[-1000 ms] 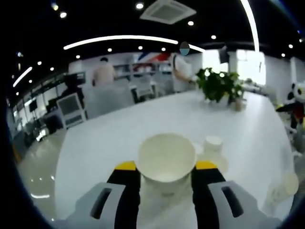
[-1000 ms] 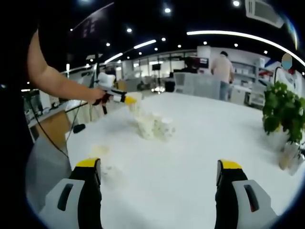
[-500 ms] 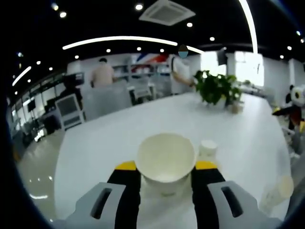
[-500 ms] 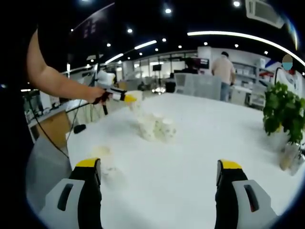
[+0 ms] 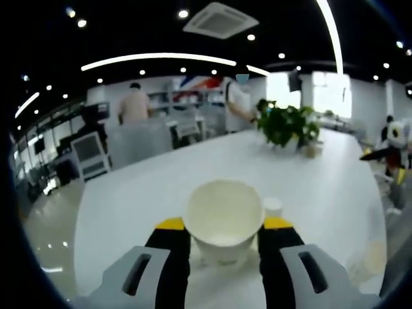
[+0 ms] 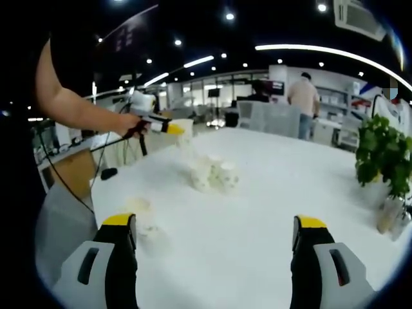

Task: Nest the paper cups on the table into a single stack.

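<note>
Left gripper (image 5: 222, 232): clamped on 1 paper cup (image 5: 223, 215), mouth up.
Right gripper (image 6: 215, 235): jaws spread, holding nothing, above white table (image 6: 270, 219).

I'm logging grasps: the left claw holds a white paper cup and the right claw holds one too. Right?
Not quite. The left claw is indeed shut on a white paper cup, but the right claw is open with nothing between its jaws, as the right gripper view shows; it hangs above the white table.
</note>
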Demonstrator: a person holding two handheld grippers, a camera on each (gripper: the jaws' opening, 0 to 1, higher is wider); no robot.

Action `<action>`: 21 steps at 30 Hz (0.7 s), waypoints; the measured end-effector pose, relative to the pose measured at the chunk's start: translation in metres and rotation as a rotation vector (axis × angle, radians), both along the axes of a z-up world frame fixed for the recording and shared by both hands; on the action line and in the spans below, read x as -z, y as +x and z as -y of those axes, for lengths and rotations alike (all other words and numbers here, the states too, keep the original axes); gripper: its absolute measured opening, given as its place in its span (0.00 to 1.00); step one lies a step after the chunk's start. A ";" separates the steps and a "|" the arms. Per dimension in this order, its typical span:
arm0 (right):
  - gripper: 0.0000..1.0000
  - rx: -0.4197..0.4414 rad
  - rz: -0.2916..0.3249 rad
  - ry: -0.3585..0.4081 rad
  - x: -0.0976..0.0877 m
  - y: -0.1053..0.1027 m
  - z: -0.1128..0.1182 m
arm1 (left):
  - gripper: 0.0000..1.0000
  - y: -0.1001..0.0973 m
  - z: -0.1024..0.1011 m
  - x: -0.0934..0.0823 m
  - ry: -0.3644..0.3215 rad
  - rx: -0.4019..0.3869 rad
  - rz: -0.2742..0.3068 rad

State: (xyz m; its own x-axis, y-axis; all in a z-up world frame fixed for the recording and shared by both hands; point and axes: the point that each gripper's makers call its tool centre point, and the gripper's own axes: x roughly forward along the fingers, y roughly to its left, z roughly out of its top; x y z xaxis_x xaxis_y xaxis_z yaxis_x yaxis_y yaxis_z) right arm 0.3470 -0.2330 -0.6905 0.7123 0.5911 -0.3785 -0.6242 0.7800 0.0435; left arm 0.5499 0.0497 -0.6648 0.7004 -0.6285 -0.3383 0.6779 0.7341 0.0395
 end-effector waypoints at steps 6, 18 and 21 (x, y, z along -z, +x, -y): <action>1.00 -0.002 0.007 0.001 -0.003 -0.001 0.000 | 0.39 -0.007 0.006 -0.009 -0.001 0.015 0.010; 1.00 -0.008 0.019 0.010 -0.008 -0.003 -0.003 | 0.39 -0.020 0.017 -0.019 0.000 0.048 0.019; 1.00 -0.011 0.022 0.006 -0.008 -0.003 -0.003 | 0.39 -0.023 0.018 -0.020 0.005 0.052 0.017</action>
State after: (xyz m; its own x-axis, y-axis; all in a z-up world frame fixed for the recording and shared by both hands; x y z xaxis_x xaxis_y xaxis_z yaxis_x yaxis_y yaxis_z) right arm 0.3443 -0.2303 -0.6823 0.7142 0.6010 -0.3589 -0.6333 0.7732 0.0346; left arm 0.5266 0.0314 -0.6446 0.6723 -0.6629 -0.3295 0.7146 0.6974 0.0548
